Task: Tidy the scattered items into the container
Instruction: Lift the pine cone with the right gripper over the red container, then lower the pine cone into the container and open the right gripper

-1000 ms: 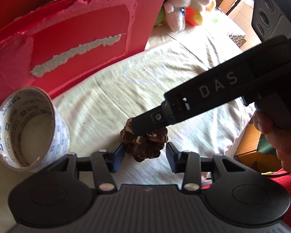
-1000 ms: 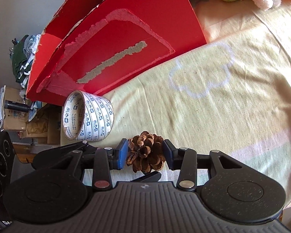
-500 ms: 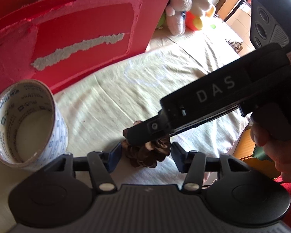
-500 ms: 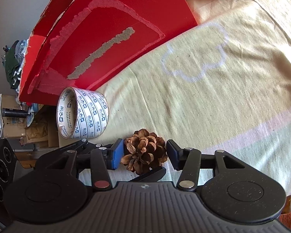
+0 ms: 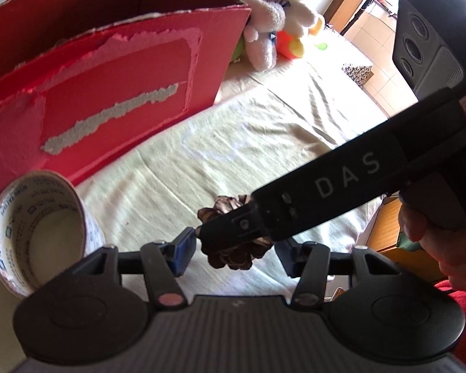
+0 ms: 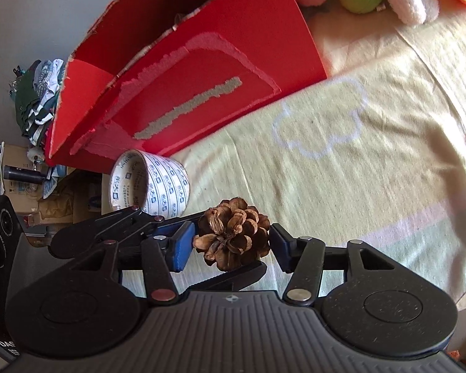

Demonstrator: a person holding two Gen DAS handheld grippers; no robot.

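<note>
A: Right gripper (image 6: 230,245) jaws are spread, with the pine cone (image 6: 233,236) between the blue pads (image 6: 180,245). Small gap on each side, no press that I can see. The cone looks to rest on the bed sheet (image 6: 326,186).

B: Left gripper (image 5: 236,251)?

A: Jaws spread too, same cone (image 5: 233,251) sits between them. The right gripper's finger crosses in front of it in the left view, so contact on that side is hidden. Both tools converge on one item.

B: Which is nearer?

A: Both equally, the cone is dead centre in each gap. It's roughly round, no clear long axis, so approach angle matters little.

B: Other items?

A: Tape roll (image 6: 152,183) lies just left of and beyond the jaws, on its side, nearer the left gripper. Red cardboard box (image 6: 202,71) stands beyond that, open top, up and left of the jaws. Soft toys (image 5: 273,34) lie past the box.

B: Call?

A: My guess: one gripper takes the cone, then lifts up-left over the box wall.
</note>
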